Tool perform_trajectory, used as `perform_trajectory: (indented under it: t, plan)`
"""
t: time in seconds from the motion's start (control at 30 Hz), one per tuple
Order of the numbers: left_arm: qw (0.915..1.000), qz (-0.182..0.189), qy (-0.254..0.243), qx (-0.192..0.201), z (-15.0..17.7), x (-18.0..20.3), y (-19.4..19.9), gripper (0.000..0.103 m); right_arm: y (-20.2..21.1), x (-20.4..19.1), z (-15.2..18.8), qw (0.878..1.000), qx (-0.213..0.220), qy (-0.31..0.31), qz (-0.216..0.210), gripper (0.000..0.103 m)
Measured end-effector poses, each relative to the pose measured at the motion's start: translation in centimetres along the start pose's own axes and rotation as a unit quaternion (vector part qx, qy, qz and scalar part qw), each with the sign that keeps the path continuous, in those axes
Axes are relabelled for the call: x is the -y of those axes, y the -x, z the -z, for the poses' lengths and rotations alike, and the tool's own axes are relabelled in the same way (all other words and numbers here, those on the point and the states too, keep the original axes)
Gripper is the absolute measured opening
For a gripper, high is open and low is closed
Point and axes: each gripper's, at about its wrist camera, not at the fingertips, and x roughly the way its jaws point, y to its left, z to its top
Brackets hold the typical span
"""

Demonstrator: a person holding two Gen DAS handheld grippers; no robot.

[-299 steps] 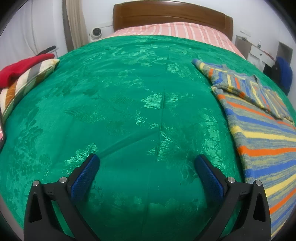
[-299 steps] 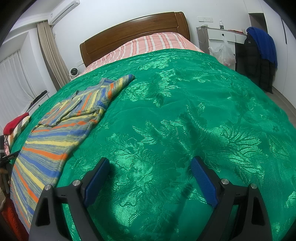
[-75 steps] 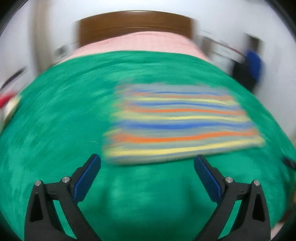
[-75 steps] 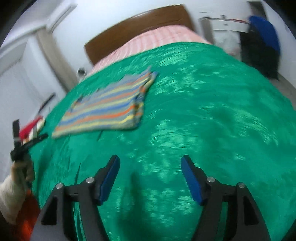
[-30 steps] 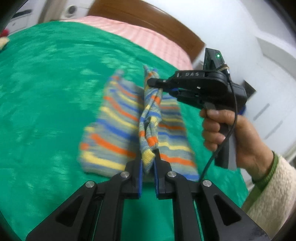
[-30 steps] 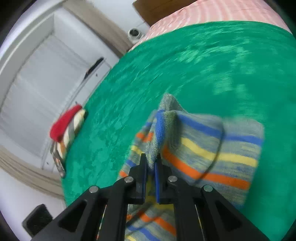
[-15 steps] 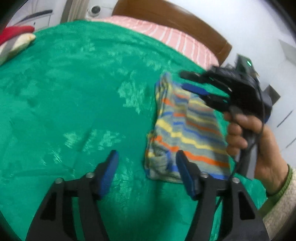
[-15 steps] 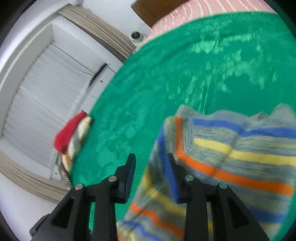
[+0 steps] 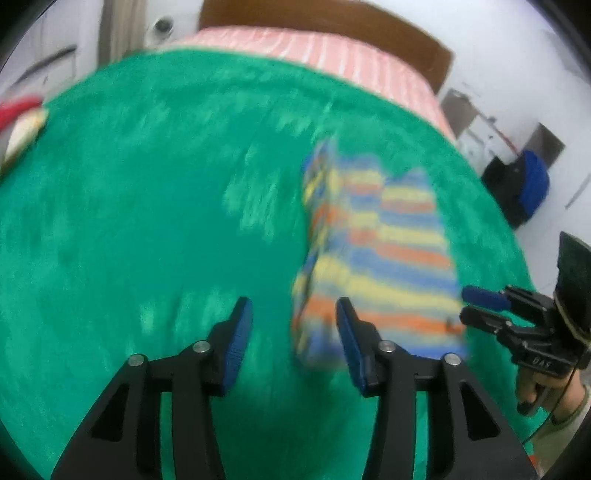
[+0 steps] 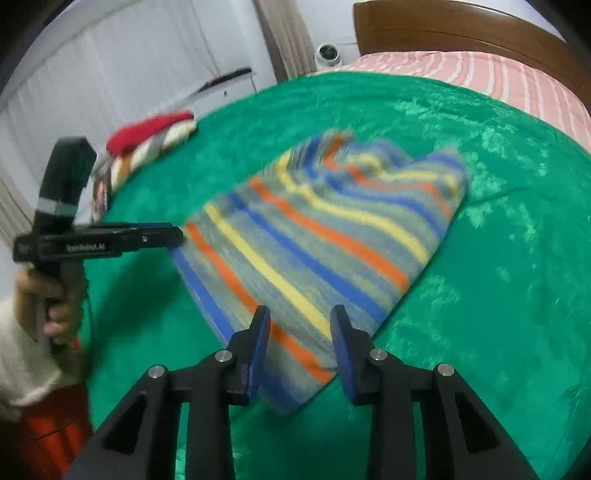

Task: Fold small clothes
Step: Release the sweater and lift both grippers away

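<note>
On the bed's green bedspread (image 10: 498,295) lies the folded striped garment (image 10: 325,236), its orange, yellow and blue bands rumpled at the end nearer the wooden headboard (image 10: 461,26). It lies free on the cover, with no pad pressing on it. The left hand-held gripper (image 9: 293,332) hangs above the bedspread with its jaws parted about halfway; they have just been closing a little after letting go, and only the garment's near edge shows between them, untouched. The right hand-held gripper (image 10: 299,339) stands over the garment's near corner, jaws parted a narrower way and holding nothing. Each camera sees the other hand-held gripper at the garment's far side, gripped by a person's hand (image 10: 48,299) in a cream sleeve. A red and striped pile (image 10: 151,140) sits at the bedspread's far edge.
</note>
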Motion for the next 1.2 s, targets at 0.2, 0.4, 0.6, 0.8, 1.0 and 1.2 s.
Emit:
perform_trajectory:
  t: [0.2, 0.4, 0.6, 0.8, 1.0, 1.2]
  plan:
    - [0.9959, 0.003, -0.079, -0.044, -7.0, 4.0, -6.8, 0.068, -1.2, 3.2, -6.1, 0.998, 0.044, -0.03, 0.024, 0.035]
    - [0.9948, -0.01, 0.029, -0.097, -7.8, -1.3, -12.3, 0.04, -7.7, 8.1, -5.7, 0.989, -0.002, -0.14, 0.042, 0.035]
    - [0.9985, 0.001, 0.027, -0.047, -6.1, -2.6, -5.6, 0.054, -3.6, 5.6, -5.3, 0.989, 0.036, -0.132, 0.049, 0.035]
    - [0.9956, 0.005, -0.018, -0.092, -1.1, -1.8, -4.6, 0.045, 0.5, -0.5, -1.0, 0.995, 0.029, -0.091, 0.0, 0.036]
    - [0.9919, -0.049, -0.056, -0.102, 2.2, -2.0, -2.5, 0.034, -0.4, -2.1, 5.2, 0.993, -0.027, -0.107, 0.031, 0.037]
    - [0.9929, -0.085, -0.064, -0.054, 3.7, -1.7, 1.9, 0.095, 4.0, -2.8, 6.7, 0.988, 0.01, -0.146, 0.057, 0.078]
